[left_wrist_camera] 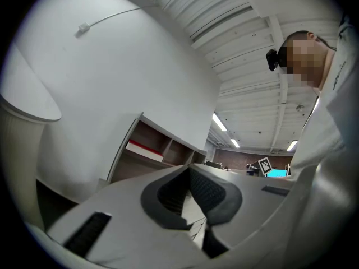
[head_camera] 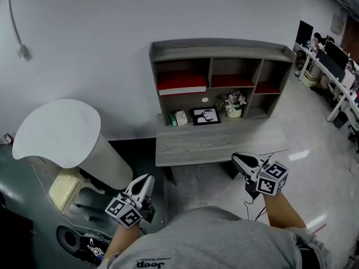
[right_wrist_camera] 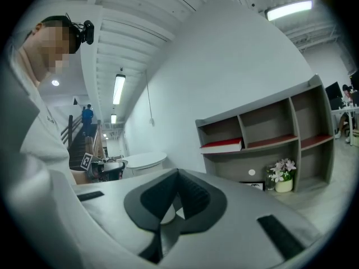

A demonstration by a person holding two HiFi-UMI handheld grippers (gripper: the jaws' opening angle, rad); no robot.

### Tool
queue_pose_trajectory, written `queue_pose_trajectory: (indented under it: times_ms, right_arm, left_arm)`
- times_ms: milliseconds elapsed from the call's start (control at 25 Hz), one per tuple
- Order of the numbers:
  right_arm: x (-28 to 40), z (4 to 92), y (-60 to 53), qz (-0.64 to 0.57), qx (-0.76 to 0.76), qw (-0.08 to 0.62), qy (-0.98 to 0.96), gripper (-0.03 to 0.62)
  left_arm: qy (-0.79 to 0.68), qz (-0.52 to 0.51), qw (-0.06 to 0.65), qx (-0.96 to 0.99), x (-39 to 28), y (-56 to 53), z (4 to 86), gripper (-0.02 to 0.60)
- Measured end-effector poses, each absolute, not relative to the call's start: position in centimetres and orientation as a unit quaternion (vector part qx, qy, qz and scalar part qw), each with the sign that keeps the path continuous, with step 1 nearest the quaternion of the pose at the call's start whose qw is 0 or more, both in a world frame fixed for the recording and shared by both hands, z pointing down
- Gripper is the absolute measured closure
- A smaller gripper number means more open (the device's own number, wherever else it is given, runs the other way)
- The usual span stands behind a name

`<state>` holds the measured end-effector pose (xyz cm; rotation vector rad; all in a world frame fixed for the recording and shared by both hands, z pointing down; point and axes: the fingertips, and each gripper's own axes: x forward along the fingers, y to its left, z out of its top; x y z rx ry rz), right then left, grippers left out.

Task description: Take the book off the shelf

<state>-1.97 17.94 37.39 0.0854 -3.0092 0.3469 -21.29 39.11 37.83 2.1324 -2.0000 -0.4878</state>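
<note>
The book, red-covered with white page edges, is seen lying flat in the upper left compartment of the grey wood-grain shelf, which stands on a low bench against the white wall. Only in the head view are both tools shown together: the left gripper and right gripper are held well short of the shelf, with glossy floor open to the right. A person on stairs is shown by the right gripper view alone. Each gripper's ribbed dark pads are closed tip to tip, with nothing held. A rounded white table is set at the left.
</note>
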Motion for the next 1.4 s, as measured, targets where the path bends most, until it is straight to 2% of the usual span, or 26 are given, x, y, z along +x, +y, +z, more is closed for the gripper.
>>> queue_pose_trajectory:
  times_ms: [560, 1040, 1320, 1400]
  right_arm:
    - [-10.2, 40.7, 10.0, 0.147, -0.027, 0.06, -0.987, 0.591]
    - [-19.8, 42.5, -5.4, 0.162, -0.136, 0.066, -0.975, 0.591]
    - [-23.4, 44.1, -10.6, 0.188, -0.183, 0.084, -0.961, 0.589]
    - [-24.3, 44.5, -11.2, 0.199, -0.19, 0.087, -0.957, 0.569]
  left_arm:
    - [-0.711, -0.152, 0.107, 0.678, -26.5, 34.0, 39.6, 0.568]
    - [-0.755, -0.158, 0.089, 0.63, -31.0, 16.9, 38.8, 0.568]
    - [-0.768, -0.145, 0.088, 0.617, -33.2, 8.9, 38.5, 0.567]
    - [-0.77, -0.14, 0.091, 0.616, -33.8, 7.7, 38.7, 0.568]
